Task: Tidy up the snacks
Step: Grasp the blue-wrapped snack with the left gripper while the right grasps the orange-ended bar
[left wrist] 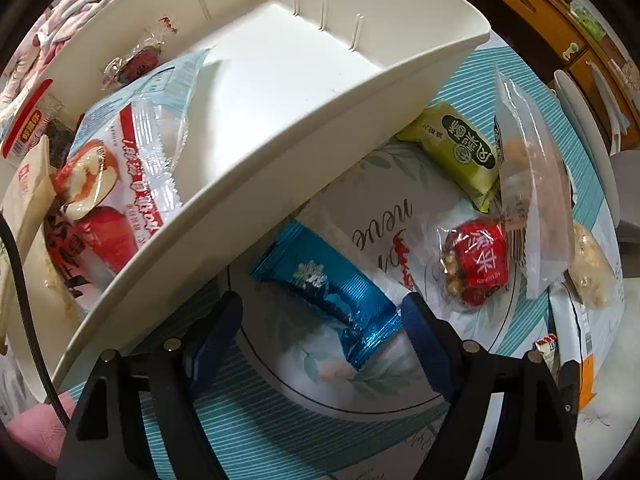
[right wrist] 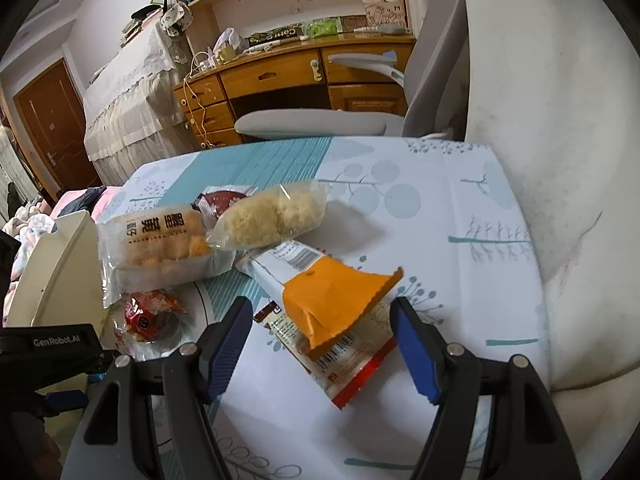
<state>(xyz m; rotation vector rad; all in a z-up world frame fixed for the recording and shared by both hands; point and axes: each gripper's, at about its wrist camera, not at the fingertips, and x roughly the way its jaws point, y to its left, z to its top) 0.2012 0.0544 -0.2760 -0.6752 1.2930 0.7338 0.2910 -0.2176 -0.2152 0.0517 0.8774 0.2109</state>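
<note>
My left tongs (left wrist: 322, 316) hang released over the blue foil snack (left wrist: 326, 286) lying on the bench between their tips, so I should pinch its middle (not the crimped end) before lifting toward the cream bin (left wrist: 280, 92) ahead-left, while my right tongs (right wrist: 320, 320) wait released too.

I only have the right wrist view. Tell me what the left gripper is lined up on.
Observer: The left gripper is open, with a blue foil packet lying between its fingers on the tablecloth.
Operator: Tell me what else lies near that packet.
Observer: A green packet lies beyond it, beside the white bin.
Operator: Report what is in the bin.
Observer: A white and red bag lies in its near end, and a small dark red candy lies further in.
</note>
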